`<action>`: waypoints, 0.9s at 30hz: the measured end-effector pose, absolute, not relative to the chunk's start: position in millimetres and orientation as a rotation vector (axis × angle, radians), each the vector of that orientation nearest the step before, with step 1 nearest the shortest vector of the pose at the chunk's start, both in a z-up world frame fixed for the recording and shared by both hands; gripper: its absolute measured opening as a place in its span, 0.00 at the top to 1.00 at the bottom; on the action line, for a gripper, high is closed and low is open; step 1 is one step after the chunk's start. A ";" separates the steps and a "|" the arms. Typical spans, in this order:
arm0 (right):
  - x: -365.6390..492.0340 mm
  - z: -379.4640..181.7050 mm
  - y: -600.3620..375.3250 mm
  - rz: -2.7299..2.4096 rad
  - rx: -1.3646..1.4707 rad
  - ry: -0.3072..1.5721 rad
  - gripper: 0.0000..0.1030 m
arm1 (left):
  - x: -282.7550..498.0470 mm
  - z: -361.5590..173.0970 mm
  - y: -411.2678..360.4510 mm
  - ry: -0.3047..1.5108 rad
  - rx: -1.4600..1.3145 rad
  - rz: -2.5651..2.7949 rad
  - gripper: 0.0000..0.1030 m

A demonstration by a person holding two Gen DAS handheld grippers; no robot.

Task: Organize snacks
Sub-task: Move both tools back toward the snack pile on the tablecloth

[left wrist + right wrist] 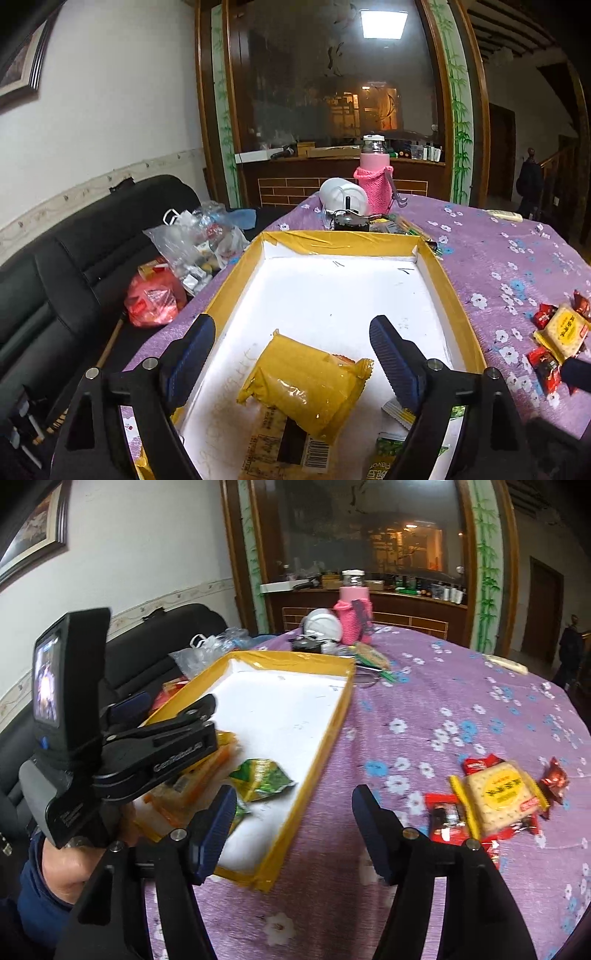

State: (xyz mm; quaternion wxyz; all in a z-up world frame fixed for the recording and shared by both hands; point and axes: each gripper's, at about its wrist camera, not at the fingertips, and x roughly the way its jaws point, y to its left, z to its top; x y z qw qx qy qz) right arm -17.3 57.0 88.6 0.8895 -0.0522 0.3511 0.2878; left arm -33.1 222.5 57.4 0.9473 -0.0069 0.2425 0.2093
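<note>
A shallow tray with a yellow rim (347, 243) and a white floor lies on the purple flowered tablecloth (424, 686). In it a yellow snack packet (306, 384) rests on a cracker packet with a barcode (280, 450), beside green packets (262, 775). My left gripper (291, 325) hangs open over the yellow packet, its pads clear of it. My right gripper (294, 794) is open and empty over the tray's right rim (332, 716). To its right a cracker packet (498, 797) lies among several red candies (443, 816).
A pink-sleeved bottle (373, 177) and a white rounded object (343, 194) stand beyond the tray's far end. Plastic bags (192, 247) and a red bag (155, 299) lie on the black sofa (74, 258) left of the table. A hand (66, 864) holds the left gripper.
</note>
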 end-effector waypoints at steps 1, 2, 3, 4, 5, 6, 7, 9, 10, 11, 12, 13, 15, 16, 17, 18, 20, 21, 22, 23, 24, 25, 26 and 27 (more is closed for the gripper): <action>-17.3 89.5 53.7 0.586 -0.107 0.723 0.37 | -33.2 57.6 221.8 0.490 -0.007 0.432 0.14; -16.9 90.1 51.3 0.574 -0.107 0.719 0.36 | -33.0 57.9 221.1 0.488 -0.002 0.438 0.14; -16.7 90.8 48.3 0.562 -0.107 0.714 0.36 | -33.4 57.6 220.3 0.487 0.001 0.440 0.14; -16.3 91.5 44.8 0.553 -0.103 0.711 0.36 | -33.5 57.8 219.9 0.485 0.005 0.445 0.14; -15.5 91.7 41.9 0.545 -0.100 0.710 0.35 | -34.2 57.9 219.7 0.482 0.011 0.451 0.14; -14.4 92.3 37.5 0.530 -0.096 0.707 0.35 | -34.2 57.8 218.6 0.479 0.016 0.455 0.14; -13.6 93.4 32.5 0.509 -0.093 0.701 0.35 | -34.4 58.1 218.3 0.477 0.019 0.456 0.14; -10.7 97.1 20.8 0.460 -0.093 0.679 0.35 | -35.0 58.4 218.0 0.472 0.022 0.462 0.14; -8.9 100.6 12.9 0.428 -0.091 0.666 0.34 | -35.3 58.8 217.9 0.468 0.022 0.465 0.14; -6.8 103.7 5.3 0.406 -0.084 0.659 0.29 | -35.7 59.3 218.2 0.466 0.020 0.466 0.14; -4.3 107.2 -3.6 0.386 -0.072 0.652 0.22 | -36.2 59.2 218.3 0.463 0.018 0.468 0.14; -1.1 111.4 -16.1 0.362 -0.054 0.645 0.19 | -36.7 60.1 218.9 0.458 0.016 0.473 0.14; 6.5 116.2 -38.1 0.336 -0.014 0.647 0.16 | -37.2 61.0 219.5 0.454 0.014 0.476 0.14; 12.5 118.0 -53.0 0.320 0.017 0.660 0.16 | -37.8 61.7 218.5 0.450 0.017 0.478 0.14; 18.5 118.6 -62.6 0.311 0.039 0.673 0.16 | -38.9 62.2 216.7 0.448 0.024 0.479 0.14; 24.4 118.1 -76.7 0.294 0.077 0.697 0.16 | -39.9 63.3 214.8 0.446 0.033 0.477 0.14; 31.9 117.1 -104.4 0.249 0.168 0.700 0.17 | -43.1 68.7 207.1 0.436 0.059 0.469 0.14; 34.6 115.9 -118.8 0.239 0.222 0.693 0.17 | -44.4 70.8 203.1 0.431 0.070 0.465 0.14; 37.0 114.5 -131.1 0.238 0.271 0.684 0.17 | -46.5 75.1 196.8 0.427 0.088 0.446 0.14; 39.2 112.5 -140.7 0.222 0.299 0.687 0.17 | -48.1 79.7 189.2 0.432 0.103 0.413 0.14; 44.1 109.6 -148.4 0.192 0.308 0.701 0.17 | -49.0 82.9 183.4 0.440 0.110 0.389 0.14; 48.8 106.5 -151.3 0.179 0.302 0.714 0.17 | -49.3 88.2 172.6 0.460 0.117 0.340 0.14; 54.3 103.2 -152.8 0.168 0.284 0.729 0.17 | -49.3 92.0 164.1 0.475 0.118 0.301 0.14; 59.8 99.3 -153.5 0.146 0.262 0.741 0.17 | -49.3 95.6 157.8 0.487 0.117 0.269 0.14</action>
